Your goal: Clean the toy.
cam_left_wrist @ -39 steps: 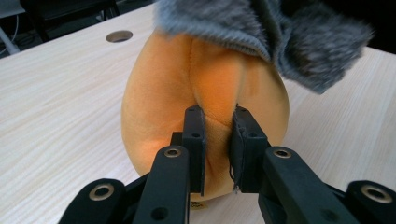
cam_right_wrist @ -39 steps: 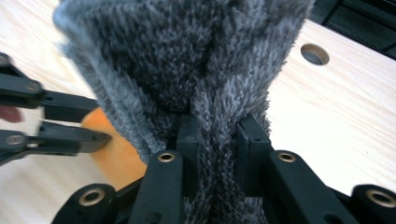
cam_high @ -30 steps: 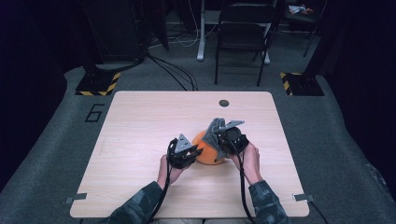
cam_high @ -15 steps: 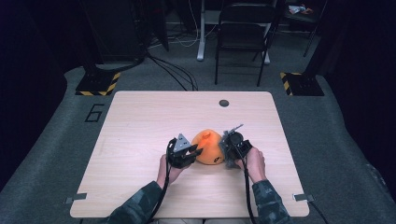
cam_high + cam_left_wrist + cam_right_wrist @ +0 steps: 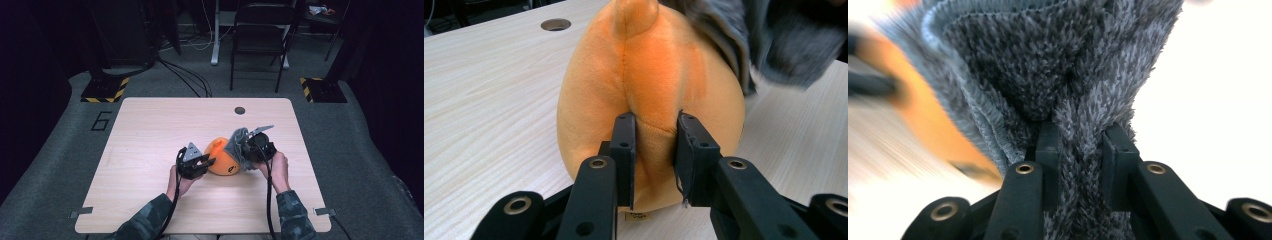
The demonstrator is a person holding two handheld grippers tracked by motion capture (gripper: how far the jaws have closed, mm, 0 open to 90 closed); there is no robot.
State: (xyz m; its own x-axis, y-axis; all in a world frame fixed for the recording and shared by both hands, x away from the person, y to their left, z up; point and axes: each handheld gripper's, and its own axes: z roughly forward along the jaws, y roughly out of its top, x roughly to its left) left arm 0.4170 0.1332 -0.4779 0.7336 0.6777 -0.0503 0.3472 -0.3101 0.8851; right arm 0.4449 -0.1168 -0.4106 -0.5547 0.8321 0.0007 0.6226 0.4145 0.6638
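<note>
Plush (image 5: 221, 156), orange and rounded, is seen at the table's (image 5: 150, 130) lower centre, pinched at a fold by the left gripper (image 5: 655, 150). Grey fuzzy fabric (image 5: 1068, 75), draped against its right side, is clenched by the right gripper (image 5: 1080, 165).

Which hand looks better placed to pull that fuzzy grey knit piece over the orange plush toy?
Likely the right: the right gripper already pinches the fuzzy grey knit piece. The left gripper is busy pinching the orange plush toy, steadying it.

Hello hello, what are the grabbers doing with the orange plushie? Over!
Left gripper pinching plushie. Right gripper clamped on grey fuzzy cloth, up against plushie. Nothing in the way.
</note>
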